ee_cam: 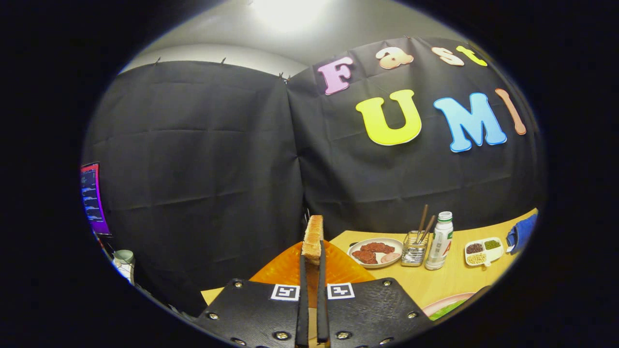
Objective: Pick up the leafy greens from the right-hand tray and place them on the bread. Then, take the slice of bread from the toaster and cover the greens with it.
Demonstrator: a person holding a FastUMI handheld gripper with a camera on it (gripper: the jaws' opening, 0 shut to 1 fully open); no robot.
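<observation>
The gripper [312, 263] squeezes a slice of bread [313, 238] between both fingers, standing up on its edge. Behind it sits an orange tray [285, 268]. Beside that, a plate of meat [375, 252], chopsticks holder [416, 249] and bottle [440, 240] stand on the table [449, 280].

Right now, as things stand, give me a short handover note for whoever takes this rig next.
Tool: shut on the slice of bread, held upright on edge between the fingers, lifted above the orange tray.
Job's things: a bit of green shows on a pink-rimmed plate just right of the tool; I cannot tell if bread lies under it.
Beyond: plate of meat, chopstick holder, bottle, divided dish.
Done: slice grasped.
Left: carry it over and cover the greens.
</observation>
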